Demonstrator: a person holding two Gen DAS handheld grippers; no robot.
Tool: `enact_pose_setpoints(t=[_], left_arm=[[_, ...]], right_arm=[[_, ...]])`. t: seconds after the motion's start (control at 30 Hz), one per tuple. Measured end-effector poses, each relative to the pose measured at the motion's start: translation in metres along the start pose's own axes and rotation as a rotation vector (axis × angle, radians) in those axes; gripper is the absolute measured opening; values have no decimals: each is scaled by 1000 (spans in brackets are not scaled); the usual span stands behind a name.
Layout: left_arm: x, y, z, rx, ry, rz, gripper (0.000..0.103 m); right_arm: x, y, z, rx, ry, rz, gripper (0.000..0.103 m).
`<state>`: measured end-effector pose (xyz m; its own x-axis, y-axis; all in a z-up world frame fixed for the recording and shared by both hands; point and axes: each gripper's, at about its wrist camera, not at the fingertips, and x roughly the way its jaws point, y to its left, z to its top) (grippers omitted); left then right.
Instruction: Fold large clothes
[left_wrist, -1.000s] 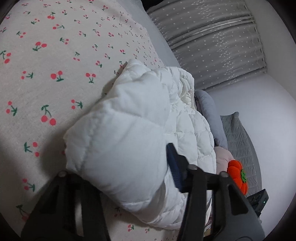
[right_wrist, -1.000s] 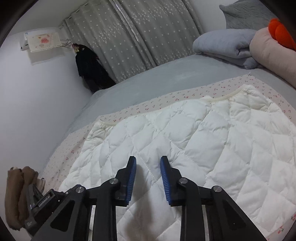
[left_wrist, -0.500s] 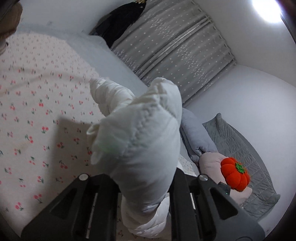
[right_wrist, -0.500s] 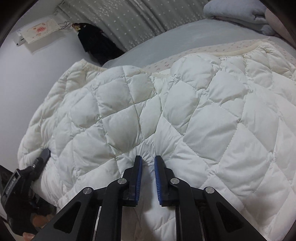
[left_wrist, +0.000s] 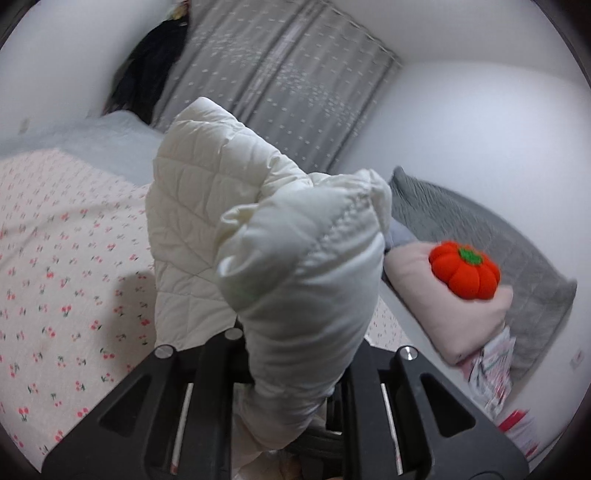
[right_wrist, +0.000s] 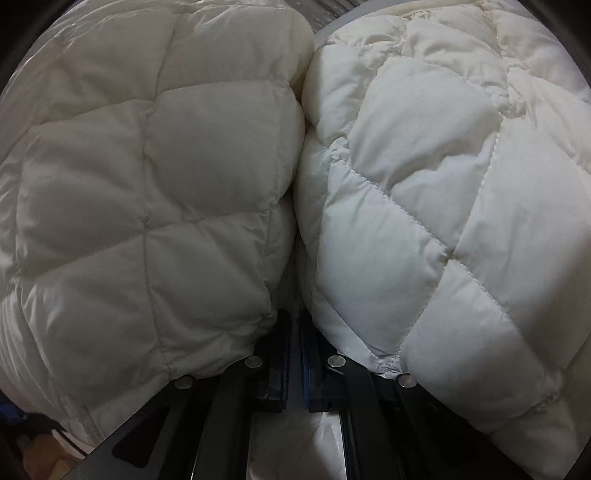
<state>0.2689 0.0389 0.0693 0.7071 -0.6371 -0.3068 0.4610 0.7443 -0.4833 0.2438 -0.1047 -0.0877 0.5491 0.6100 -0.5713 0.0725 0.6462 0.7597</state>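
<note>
A white quilted puffer jacket (left_wrist: 295, 266) bulges up between my left gripper's jaws; the left gripper (left_wrist: 291, 354) is shut on a thick bunch of it and holds it lifted above the cherry-print bedsheet (left_wrist: 66, 258). Its fingertips are hidden by the fabric. In the right wrist view the same jacket (right_wrist: 406, 206) fills the frame in two puffy folds. My right gripper (right_wrist: 294, 332) is shut on the jacket where the folds meet, blue pads nearly together.
A pink pillow (left_wrist: 443, 310) with an orange pumpkin plush (left_wrist: 465, 275) lies at the right, a grey quilt (left_wrist: 480, 229) behind it. Grey curtains (left_wrist: 280, 85) and dark hanging clothes (left_wrist: 144, 77) stand at the back wall.
My left gripper has lifted the bunched jacket higher and tilted up toward the wall. My right gripper closed on the jacket and raised it, so fabric now fills its view.
</note>
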Motion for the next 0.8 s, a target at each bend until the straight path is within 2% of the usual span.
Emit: enact_pose_setpoints(t=[0.13, 0.2, 0.27, 0.43, 0.5, 0.6, 0.7, 0.77, 0.8], left_arm=[[10, -23, -11, 129, 43, -10, 17], [10, -36, -24, 174, 69, -28, 18], [17, -46, -32, 211, 103, -46, 18], [39, -75, -55, 330, 225, -98, 20], [53, -82, -67, 355, 281, -117, 21], [70, -89, -82, 374, 364, -152, 22], [82, -91, -94, 389, 427, -176, 22], [83, -94, -98, 409, 432, -167, 22], [82, -96, -98, 418, 428, -161, 23]], right_arm=[[-28, -10, 13, 56, 44, 35, 7], [-61, -19, 22, 68, 10, 38, 10], [-98, -34, 31, 110, -56, 37, 16], [-206, -78, 45, 200, -314, -4, 38], [-240, -81, 47, 154, -381, -20, 41], [-274, -64, 46, -24, -444, -97, 41], [-293, -42, 43, -164, -449, -41, 42], [-295, -28, 40, -228, -455, -42, 62], [-294, -23, 39, -246, -467, -66, 79]])
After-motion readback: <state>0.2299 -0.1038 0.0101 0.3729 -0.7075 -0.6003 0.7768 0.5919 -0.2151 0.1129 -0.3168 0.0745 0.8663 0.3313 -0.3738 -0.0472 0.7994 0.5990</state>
